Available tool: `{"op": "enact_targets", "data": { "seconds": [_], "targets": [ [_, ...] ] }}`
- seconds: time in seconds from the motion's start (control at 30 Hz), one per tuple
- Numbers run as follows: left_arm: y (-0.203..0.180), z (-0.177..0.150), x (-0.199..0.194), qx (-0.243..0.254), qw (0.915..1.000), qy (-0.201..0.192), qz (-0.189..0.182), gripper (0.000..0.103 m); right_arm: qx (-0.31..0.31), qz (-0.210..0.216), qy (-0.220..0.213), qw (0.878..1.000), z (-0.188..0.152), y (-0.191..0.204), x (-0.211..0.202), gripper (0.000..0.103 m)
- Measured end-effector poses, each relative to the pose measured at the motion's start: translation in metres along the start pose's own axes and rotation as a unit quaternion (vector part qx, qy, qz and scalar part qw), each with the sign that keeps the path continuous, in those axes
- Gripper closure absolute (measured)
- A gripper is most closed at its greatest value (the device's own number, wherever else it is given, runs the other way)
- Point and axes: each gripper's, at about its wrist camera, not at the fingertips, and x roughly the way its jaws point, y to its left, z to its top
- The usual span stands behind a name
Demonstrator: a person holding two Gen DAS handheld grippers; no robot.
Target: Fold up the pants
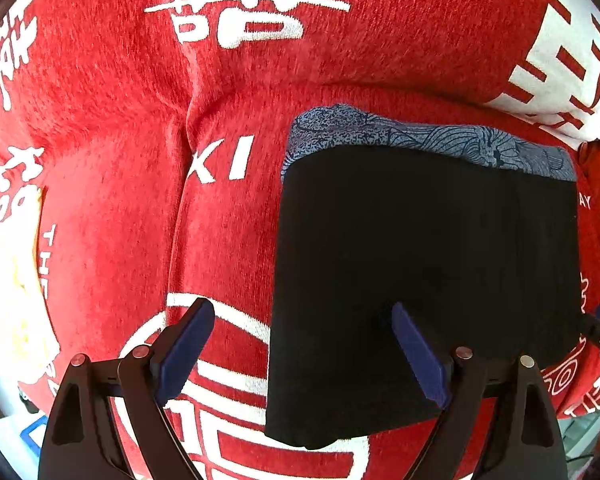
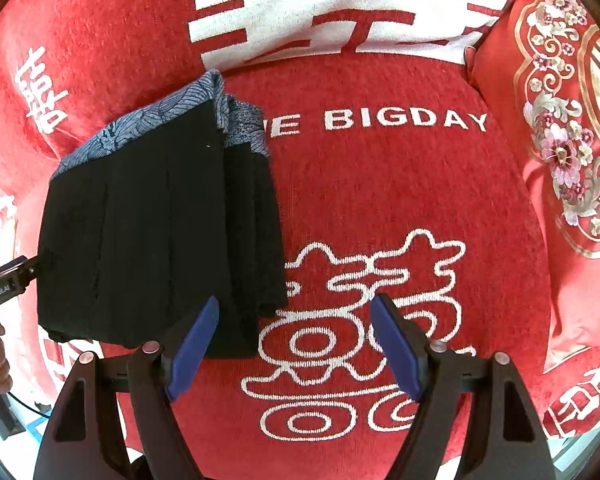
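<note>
Overhead, both grippers' fingers (image 1: 416, 356) apart

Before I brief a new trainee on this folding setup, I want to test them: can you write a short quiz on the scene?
1. True or false: the left gripper grips the pants.
2. What lies under the pants? A) bare wood B) red blanket C) white sheet
3. Fill in: the patterned waistband is coloured ____.

Key: 1 false, both it and the right gripper are open and empty; 2 B; 3 blue-grey.
</note>
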Motion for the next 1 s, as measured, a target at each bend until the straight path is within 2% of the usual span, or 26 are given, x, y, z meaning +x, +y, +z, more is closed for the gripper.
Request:
{"op": "enact_targets", "data": {
  "seconds": [1.0],
  "targets": [
    [0.0,0.0006,0.0042,0.001,1.0,0.005,-0.001,0.012,0.003,-0.002,-0.003,1.0,0.0088,-0.0031,0.0034,0.022]
  ]
}}
